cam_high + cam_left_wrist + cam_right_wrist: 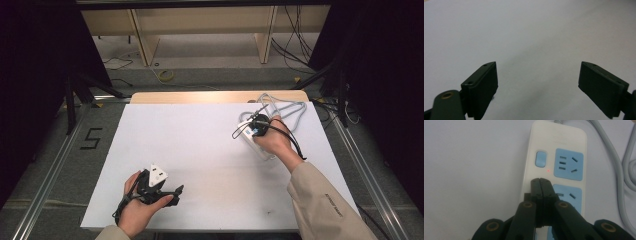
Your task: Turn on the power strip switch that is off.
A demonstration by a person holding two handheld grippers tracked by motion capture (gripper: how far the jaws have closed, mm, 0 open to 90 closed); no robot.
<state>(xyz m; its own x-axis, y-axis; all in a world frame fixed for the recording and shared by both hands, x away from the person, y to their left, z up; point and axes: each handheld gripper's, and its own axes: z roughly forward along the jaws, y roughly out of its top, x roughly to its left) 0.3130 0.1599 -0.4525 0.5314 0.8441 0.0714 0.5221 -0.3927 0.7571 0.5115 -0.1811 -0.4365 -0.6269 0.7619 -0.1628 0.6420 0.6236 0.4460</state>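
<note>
The right tool (540,181) is held over a power strip (559,152), jaws pressed together, with the blue switch (540,158) just ahead. The left tool (537,77) is held wide apart over the bare white worktop (529,30).

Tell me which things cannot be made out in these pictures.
- Power strip: its near end is covered by the right hand-held gripper in the right gripper view, so the socket count is unknown.
- High view: the person's right hand covers most of the strip.
- Grey cable: cut off by the picture edge; its plug is unseen.
</note>
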